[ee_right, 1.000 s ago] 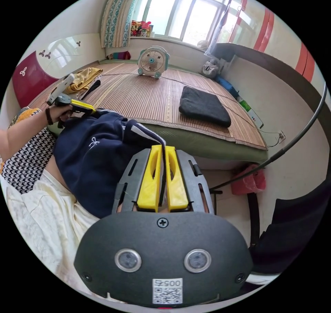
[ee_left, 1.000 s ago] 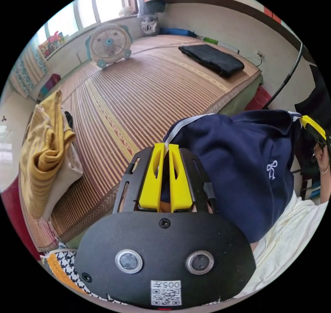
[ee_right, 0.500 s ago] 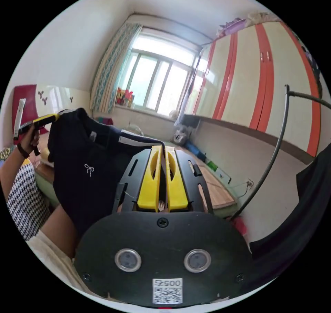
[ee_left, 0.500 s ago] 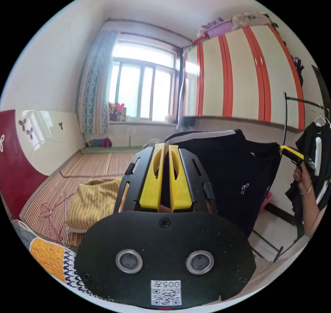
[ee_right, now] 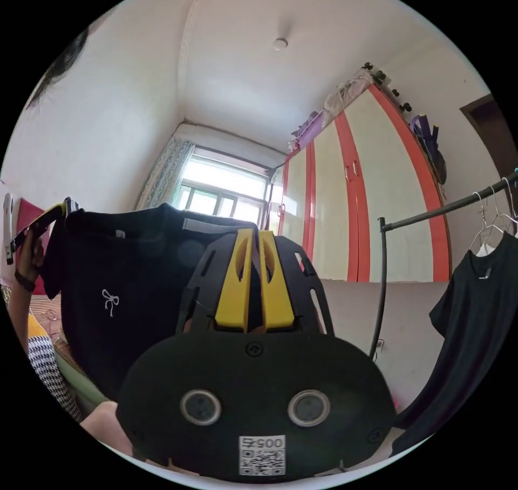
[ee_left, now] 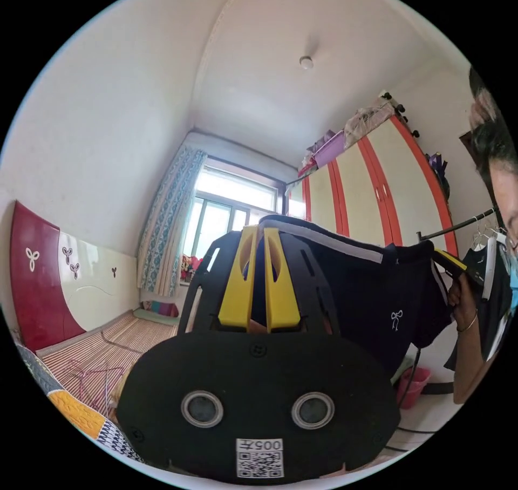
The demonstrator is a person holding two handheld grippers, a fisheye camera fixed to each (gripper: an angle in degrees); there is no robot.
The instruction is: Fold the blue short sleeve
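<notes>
The dark blue short-sleeve shirt (ee_left: 377,295) with a small white bow mark hangs stretched in the air between both grippers. My left gripper (ee_left: 259,232) is shut on one shoulder edge with its grey-white stripe. My right gripper (ee_right: 249,235) is shut on the other shoulder; the shirt (ee_right: 124,301) hangs to its left. In the left gripper view the right gripper (ee_left: 450,260) shows at far right in a hand. In the right gripper view the left gripper (ee_right: 40,221) shows at far left in a hand.
A wardrobe (ee_right: 372,209) with red stripes stands ahead, beside a bright window (ee_left: 226,220). A clothes rail (ee_right: 431,209) carries a dark shirt (ee_right: 475,317) on a hanger. A woven bed mat (ee_left: 91,349) lies low left, near a pink bin (ee_left: 413,385). Part of a person's head (ee_left: 493,155) shows.
Both grippers have risen with the shirt, from low over the bed to head height, and both views have tilted up to the ceiling. The shirt now hangs spread out.
</notes>
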